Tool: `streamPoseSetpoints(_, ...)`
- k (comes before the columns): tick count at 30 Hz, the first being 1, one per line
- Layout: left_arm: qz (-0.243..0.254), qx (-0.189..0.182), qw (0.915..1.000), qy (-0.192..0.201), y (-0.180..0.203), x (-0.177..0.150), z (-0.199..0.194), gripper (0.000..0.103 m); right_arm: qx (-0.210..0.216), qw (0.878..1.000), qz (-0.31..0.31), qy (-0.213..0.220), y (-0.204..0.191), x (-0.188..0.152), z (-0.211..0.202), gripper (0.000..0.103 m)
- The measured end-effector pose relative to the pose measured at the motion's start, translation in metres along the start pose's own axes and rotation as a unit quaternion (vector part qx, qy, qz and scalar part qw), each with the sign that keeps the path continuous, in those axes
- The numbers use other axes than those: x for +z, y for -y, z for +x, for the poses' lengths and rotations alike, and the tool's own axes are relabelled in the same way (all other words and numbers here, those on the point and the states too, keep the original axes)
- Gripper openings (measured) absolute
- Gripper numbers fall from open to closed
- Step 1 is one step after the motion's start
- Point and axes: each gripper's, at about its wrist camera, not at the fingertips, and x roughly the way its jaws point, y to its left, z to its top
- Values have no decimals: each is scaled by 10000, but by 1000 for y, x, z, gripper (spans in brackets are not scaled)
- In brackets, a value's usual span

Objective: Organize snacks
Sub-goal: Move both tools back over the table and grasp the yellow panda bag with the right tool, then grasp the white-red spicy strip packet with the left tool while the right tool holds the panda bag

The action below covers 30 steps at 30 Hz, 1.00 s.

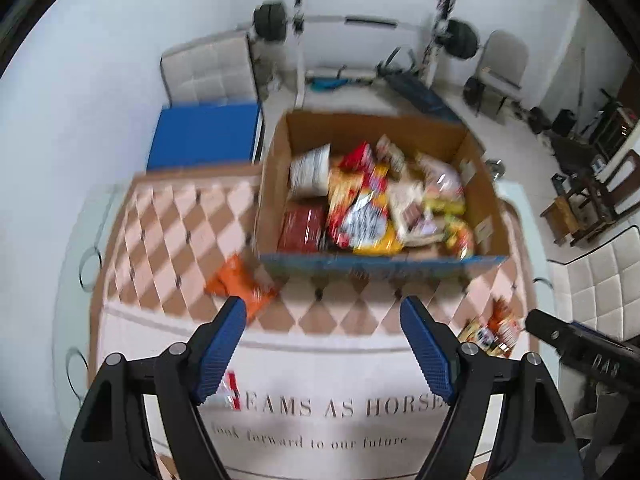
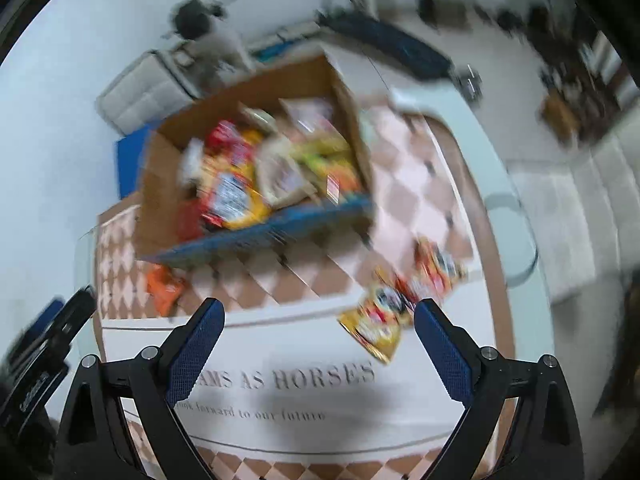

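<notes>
Snacks are being gathered in a cardboard box [image 1: 276, 184] standing on the checked tablecloth [image 1: 168, 232], presumably so that loose packets can be dropped in from the near side, where its blue-edged wall is lowest. Three packets are being left outside it: an orange packet [image 1: 240, 286] just beside the box's near left corner, and a yellow packet [image 2: 378, 320] with a red packet [image 2: 436, 270] near the right edge of the cloth. The yellow packet is being seen with its long axis slanting from near right to far left; its print is blurred. The left gripper [image 1: 324, 344] is being held wide open and empty above the cloth, facing the box. The right gripper [image 2: 318, 344] is likewise being held wide open, gripping nothing, with the yellow packet just inside its right finger.
</notes>
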Motion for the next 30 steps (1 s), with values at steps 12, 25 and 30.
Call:
streamPoseSetpoints(12,-535,320,9907,-1211,-13,-54,97,79,-359,9790,1576,-1243,85,-17,154,98)
streamPoseSetpoints(25,-2186,276,9536,-2051,-109,-104,130,78,-701,9864,835,-1232,39,-38,183,64)
streamPoseSetpoints(30,-3786,-73,8924,-2453,-187,-146,141,78,-430,9875,83,-1516,-11,-62,195,63)
